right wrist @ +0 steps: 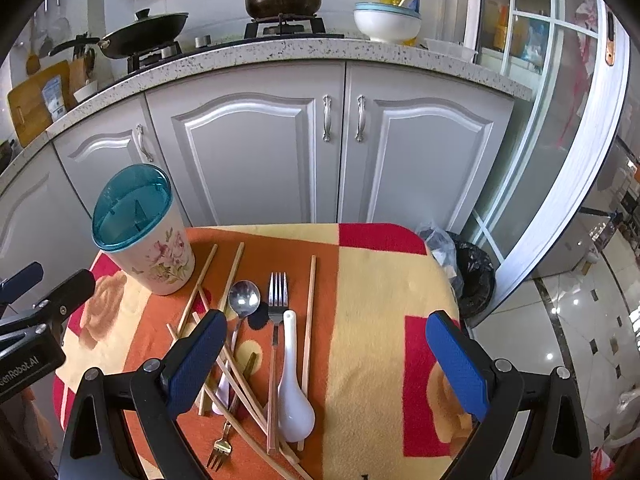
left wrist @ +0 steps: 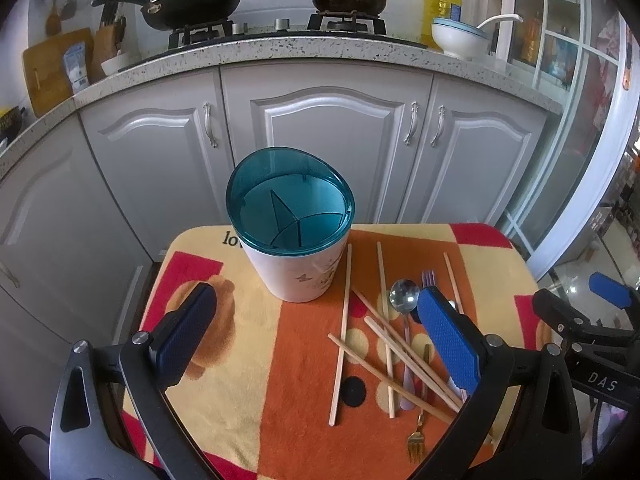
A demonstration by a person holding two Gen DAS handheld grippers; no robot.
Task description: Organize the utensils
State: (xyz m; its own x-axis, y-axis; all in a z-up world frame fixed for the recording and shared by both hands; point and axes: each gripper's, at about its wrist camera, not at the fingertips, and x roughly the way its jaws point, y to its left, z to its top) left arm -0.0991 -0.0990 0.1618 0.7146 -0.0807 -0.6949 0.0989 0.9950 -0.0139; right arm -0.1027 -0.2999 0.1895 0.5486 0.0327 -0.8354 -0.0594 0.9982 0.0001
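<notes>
Chopsticks [right wrist: 308,328], spoons and forks lie loose beside the holder [left wrist: 290,224] — both tongs [left wrist: 316,336] [right wrist: 326,364] gape, gripping nothing.

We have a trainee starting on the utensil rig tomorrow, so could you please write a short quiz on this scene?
1. True or false: the holder already has utensils in it.
2. Which lies just right of the steel fork in the right wrist view: A) white spoon, B) metal spoon, C) small gold fork?
3. Fill in: the jaws of both the left gripper and the right gripper are ____.

Key
1. False: its compartments look empty; everything lies on the cloth.
2. A.
3. Open, holding nothing.
</notes>
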